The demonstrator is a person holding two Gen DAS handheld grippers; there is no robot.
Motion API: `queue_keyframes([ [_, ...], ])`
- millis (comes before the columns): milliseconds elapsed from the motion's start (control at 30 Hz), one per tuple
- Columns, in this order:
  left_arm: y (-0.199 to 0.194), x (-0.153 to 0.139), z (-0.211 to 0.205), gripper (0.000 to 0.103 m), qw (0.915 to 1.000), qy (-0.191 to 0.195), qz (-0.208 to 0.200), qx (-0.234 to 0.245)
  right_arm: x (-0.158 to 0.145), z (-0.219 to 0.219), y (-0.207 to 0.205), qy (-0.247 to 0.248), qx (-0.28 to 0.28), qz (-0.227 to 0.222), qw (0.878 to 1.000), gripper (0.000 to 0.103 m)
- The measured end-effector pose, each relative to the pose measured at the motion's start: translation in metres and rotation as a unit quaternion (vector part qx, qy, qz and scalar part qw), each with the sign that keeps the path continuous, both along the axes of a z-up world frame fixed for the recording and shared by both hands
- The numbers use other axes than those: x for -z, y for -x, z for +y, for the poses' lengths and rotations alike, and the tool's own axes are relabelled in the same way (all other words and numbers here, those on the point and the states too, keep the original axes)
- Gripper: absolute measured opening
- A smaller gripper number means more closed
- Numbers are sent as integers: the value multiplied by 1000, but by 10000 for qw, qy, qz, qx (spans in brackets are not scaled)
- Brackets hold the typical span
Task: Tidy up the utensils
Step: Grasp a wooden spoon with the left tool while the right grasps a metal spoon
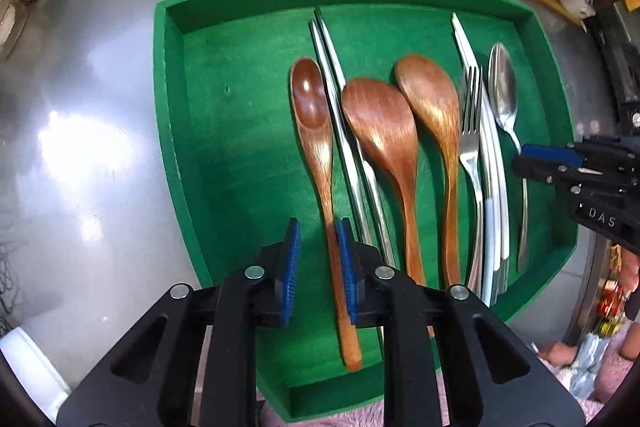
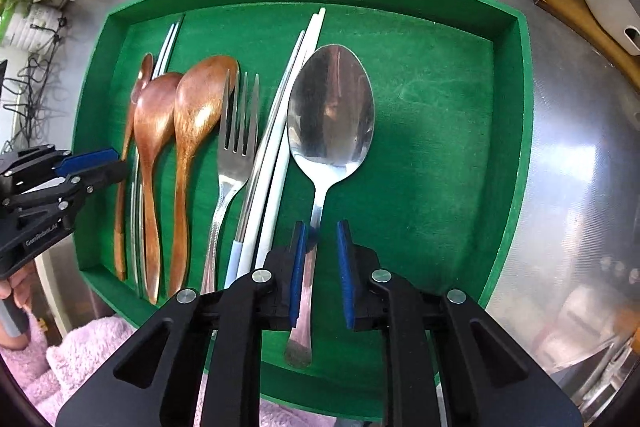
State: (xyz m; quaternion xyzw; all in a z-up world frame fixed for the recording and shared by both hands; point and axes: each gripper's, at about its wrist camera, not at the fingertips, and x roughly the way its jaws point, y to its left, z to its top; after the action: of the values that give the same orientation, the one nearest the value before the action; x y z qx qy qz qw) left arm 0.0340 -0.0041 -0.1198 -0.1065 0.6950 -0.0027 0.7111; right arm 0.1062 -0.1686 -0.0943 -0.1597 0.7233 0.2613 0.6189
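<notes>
Steel table (image 1: 100, 107) carries the green tray (image 1: 240, 115), which holds every utensil in view, laid roughly parallel, bowls toward 12 o'clock; sorting judged well advanced, final alignment outstanding; two large wooden spoons (image 1: 384, 131) lie centre, chopsticks (image 1: 340, 115) just beside them at 9 o'clock, fork (image 1: 470, 131) at 3 o'clock; left claw (image 1: 318, 263) spread, pads either side of the slim wooden spoon (image 1: 316, 147) handle, one pad close against it, not pinching; right claw (image 2: 322, 275) spread about the metal spoon (image 2: 330, 107) handle, one pad touching, grip not closed.
</notes>
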Motion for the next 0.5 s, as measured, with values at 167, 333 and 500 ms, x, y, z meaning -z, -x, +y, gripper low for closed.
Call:
queue_keyframes([
  [167,-9,3,0,7,9997,-157,190,-66,3,14,1,171,-114,30,9998,12],
  [333,-13,4,1,6,9995,-197,213,-108,7,24,2,277,-183,32,9994,6],
  [500,-9,2,3,4,9996,-148,157,-158,7,23,1,231,-221,15,9995,5],
])
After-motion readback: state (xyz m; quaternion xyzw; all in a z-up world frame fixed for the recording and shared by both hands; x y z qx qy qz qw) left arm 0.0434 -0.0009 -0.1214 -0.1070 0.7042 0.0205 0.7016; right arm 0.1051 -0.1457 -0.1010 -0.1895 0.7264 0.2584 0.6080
